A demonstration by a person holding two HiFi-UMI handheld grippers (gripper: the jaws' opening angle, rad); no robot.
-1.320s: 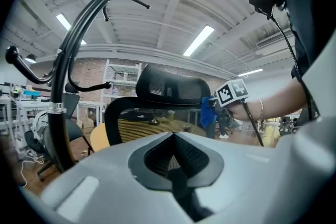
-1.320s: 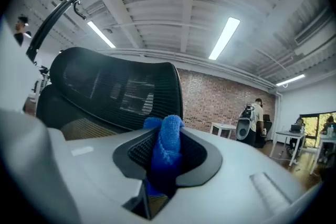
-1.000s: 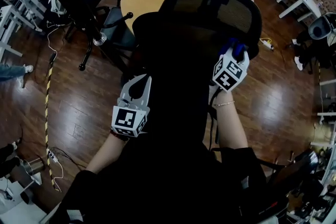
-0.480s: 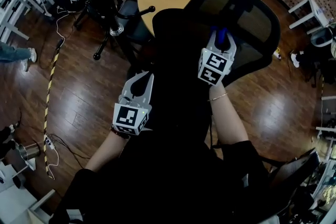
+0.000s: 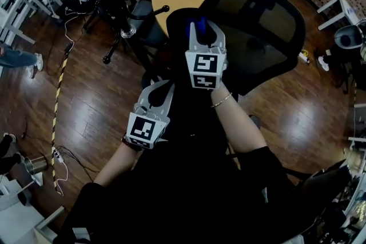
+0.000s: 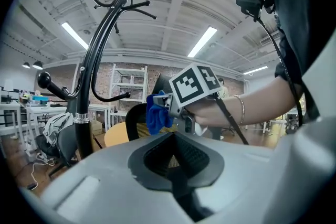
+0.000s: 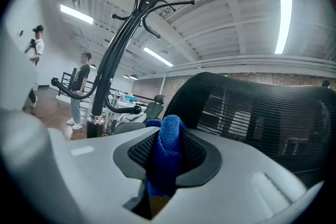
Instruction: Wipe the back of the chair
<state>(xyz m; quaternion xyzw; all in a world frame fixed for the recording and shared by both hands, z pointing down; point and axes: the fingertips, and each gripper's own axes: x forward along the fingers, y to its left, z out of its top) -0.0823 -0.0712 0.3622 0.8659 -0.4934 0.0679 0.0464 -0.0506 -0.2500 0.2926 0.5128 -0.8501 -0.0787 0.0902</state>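
Right hand-held gripper (image 5: 201,30) clamps blue cloth (image 7: 169,138) beside chair back (image 7: 252,113), contact unclear.

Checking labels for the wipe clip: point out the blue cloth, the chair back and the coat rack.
blue cloth (image 7: 169,149): right gripper view, bunched fold between the jaws.
chair back (image 5: 269,17): head view, mesh panel.
coat rack (image 6: 82,139): left gripper view, pole below the collar.

Two tongs (image 5: 162,87) (image 5: 203,29), one blue cloth (image 7: 169,139)

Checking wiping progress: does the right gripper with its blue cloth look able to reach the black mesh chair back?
Probably yes: the right gripper, shut on the blue cloth, is beside the black mesh chair back, nothing visible between.
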